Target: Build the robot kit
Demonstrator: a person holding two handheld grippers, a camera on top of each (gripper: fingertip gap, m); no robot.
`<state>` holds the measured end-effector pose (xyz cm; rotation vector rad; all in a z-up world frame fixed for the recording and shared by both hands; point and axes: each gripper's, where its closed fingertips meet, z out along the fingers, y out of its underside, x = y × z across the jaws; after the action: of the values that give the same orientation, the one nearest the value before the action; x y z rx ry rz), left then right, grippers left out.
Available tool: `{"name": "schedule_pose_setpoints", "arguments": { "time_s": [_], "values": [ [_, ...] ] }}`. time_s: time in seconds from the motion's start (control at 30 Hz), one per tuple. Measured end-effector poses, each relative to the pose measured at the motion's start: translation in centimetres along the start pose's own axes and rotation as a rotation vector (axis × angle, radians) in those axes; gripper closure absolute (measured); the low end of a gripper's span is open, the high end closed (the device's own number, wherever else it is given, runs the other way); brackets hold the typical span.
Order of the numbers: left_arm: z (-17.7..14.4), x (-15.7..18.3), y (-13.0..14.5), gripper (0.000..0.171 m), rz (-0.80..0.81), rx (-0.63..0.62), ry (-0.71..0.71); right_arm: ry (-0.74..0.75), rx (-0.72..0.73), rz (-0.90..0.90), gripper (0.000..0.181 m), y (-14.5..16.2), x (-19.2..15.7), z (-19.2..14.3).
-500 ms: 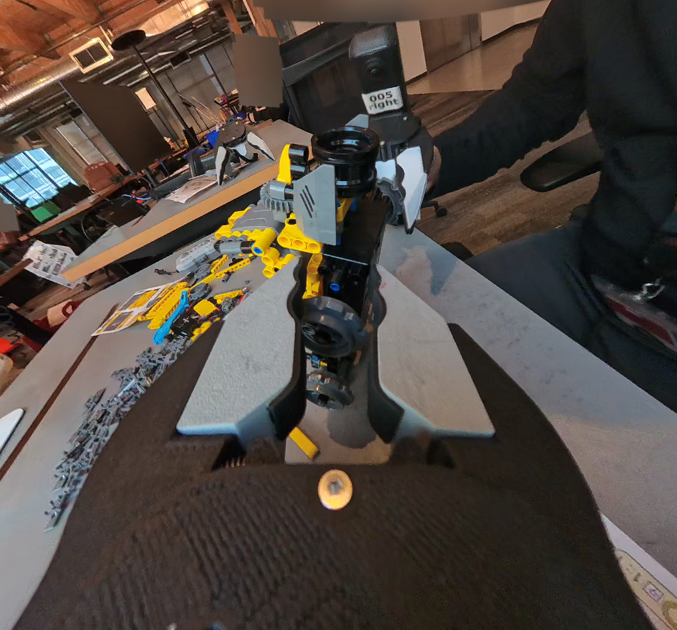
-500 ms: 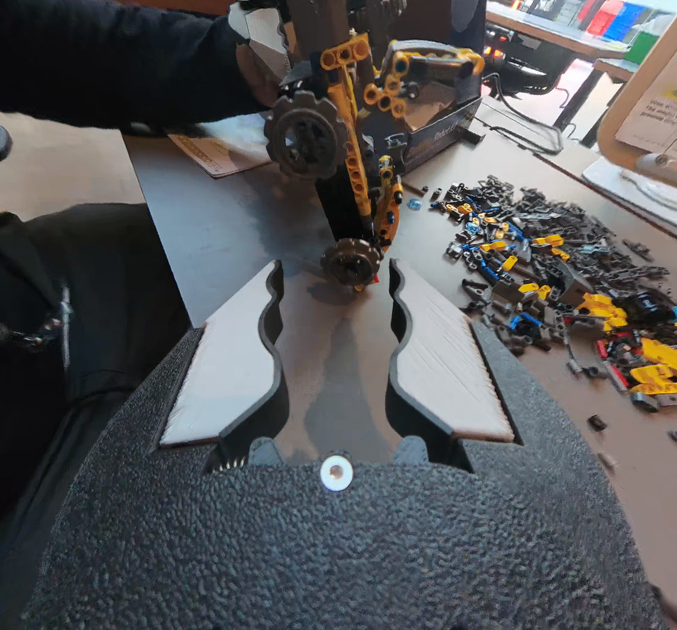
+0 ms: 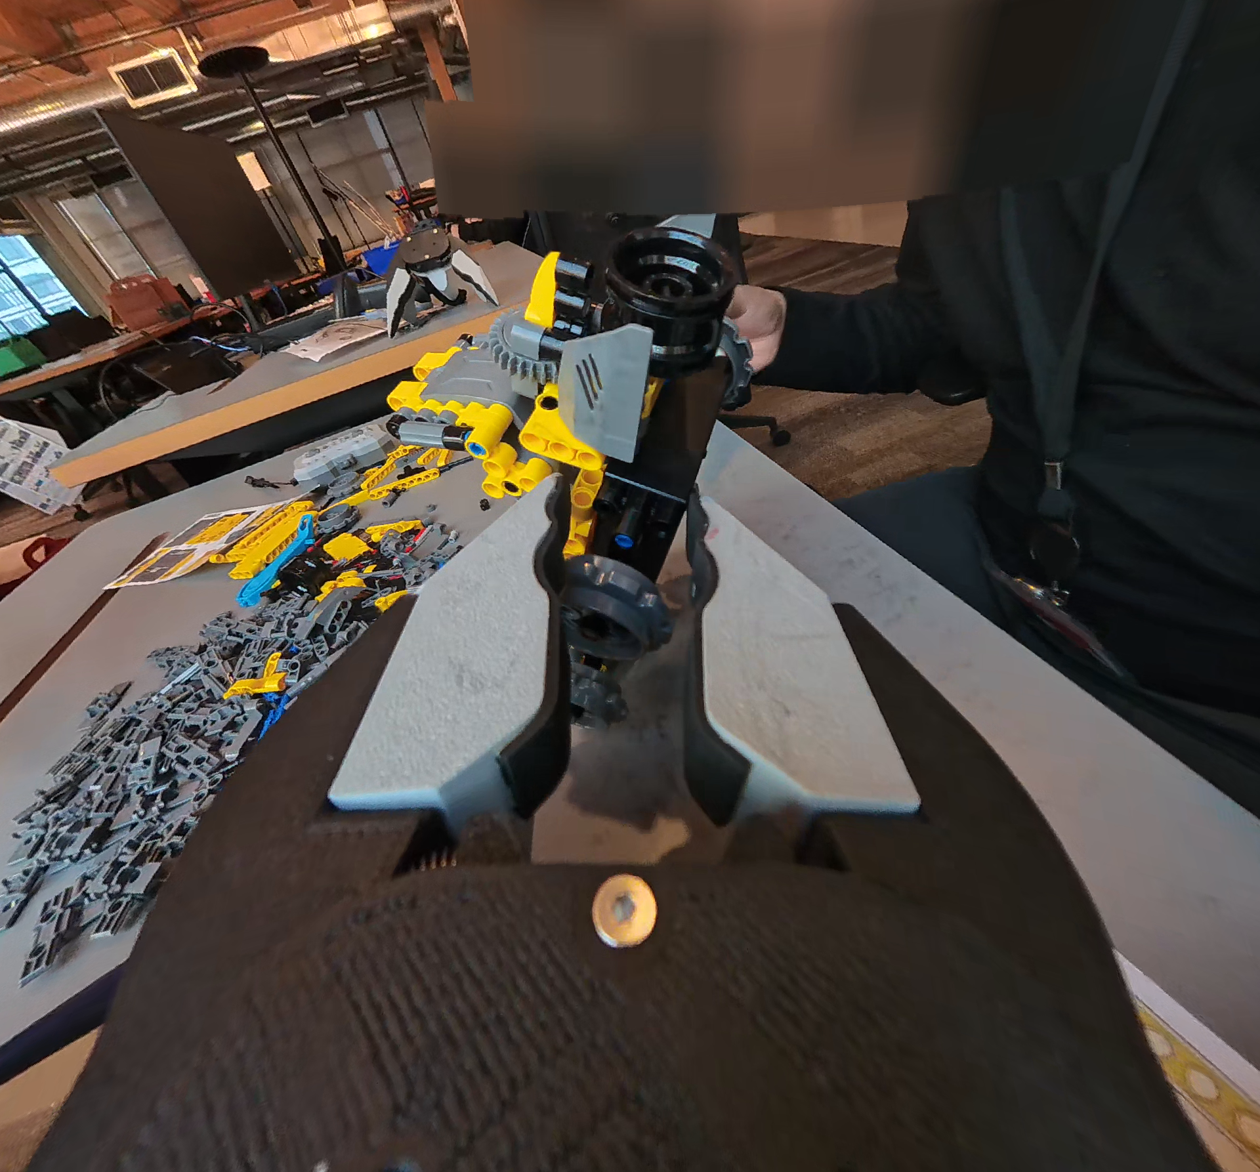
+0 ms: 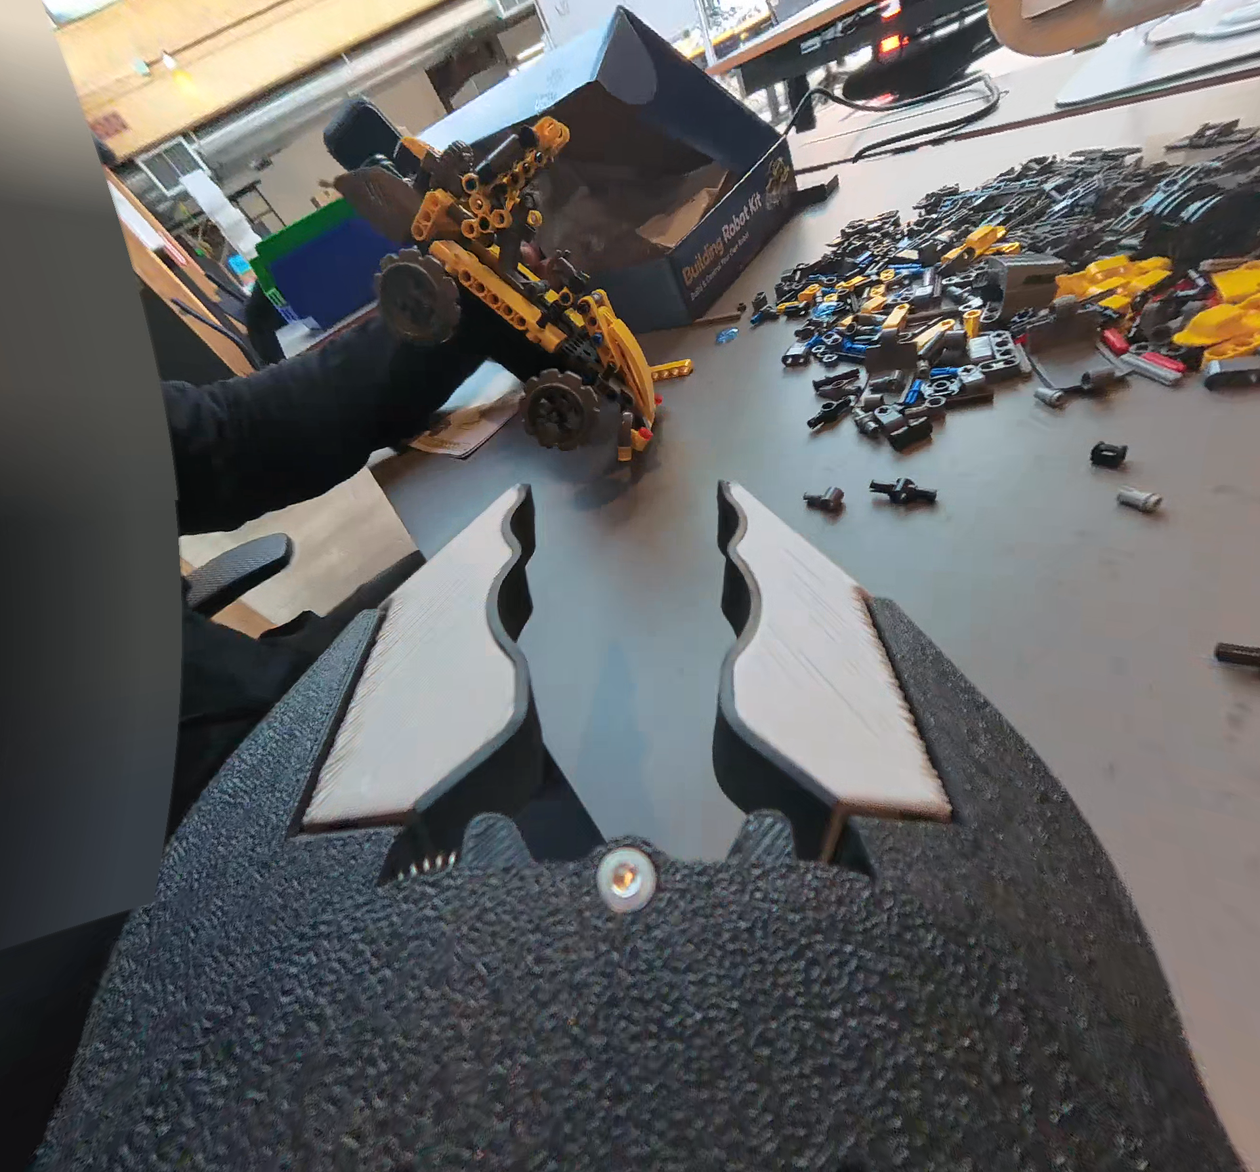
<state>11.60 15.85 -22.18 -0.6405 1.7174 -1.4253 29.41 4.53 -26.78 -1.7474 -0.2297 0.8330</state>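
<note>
A yellow and black brick-built vehicle model (image 3: 654,430) with dark gear-like wheels sits between the fingers of my left gripper (image 3: 622,491), which is shut on its black body. In the right wrist view the model (image 4: 518,294) leans over, with its lower end on the grey table (image 4: 954,594) and a black sleeve (image 4: 307,403) behind it. My right gripper (image 4: 624,495) is open and empty. It hangs just above the table, a short way in front of the model's lower wheel. A hand (image 3: 757,328) shows behind the model's top.
Loose grey, black, yellow and blue pieces (image 4: 988,294) lie in heaps to the right, and they also show in the left wrist view (image 3: 136,764). An open dark cardboard box (image 4: 682,185) stands behind the model. A booklet (image 3: 177,546) lies on the table. A person in black (image 3: 1125,389) sits at the table edge. About 25 centimeters separates my left fingertips from my right.
My right gripper has backed away from the model and no longer shows behind it in the left wrist view. The model now leans over in the right wrist view. My left gripper keeps its hold.
</note>
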Motion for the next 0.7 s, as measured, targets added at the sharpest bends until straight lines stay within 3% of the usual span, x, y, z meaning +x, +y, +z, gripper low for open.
{"name": "schedule_pose_setpoints", "arguments": {
  "time_s": [0.17, 0.33, 0.6, 0.7],
  "values": [
    [1.2, 0.6, -0.2, 0.141, 0.058, -0.030, 0.031, -0.122, 0.003, 0.072, 0.131, -0.3, -2.8, 0.6],
    [3.3, 2.3, -0.3, 0.141, 0.165, -0.112, 0.017, -0.252, -0.018, 0.106, 0.130, -0.9, -8.4, 3.2],
    [4.4, 6.2, 0.6, 0.141, 0.370, -0.244, -0.129, -0.232, -0.092, 0.029, 0.126, -1.4, -13.2, 6.9],
    [4.7, 7.5, 0.7, 0.141, 0.402, -0.252, -0.161, -0.181, -0.145, -0.013, 0.116, -0.5, -14.2, 8.5]
  ]
}}
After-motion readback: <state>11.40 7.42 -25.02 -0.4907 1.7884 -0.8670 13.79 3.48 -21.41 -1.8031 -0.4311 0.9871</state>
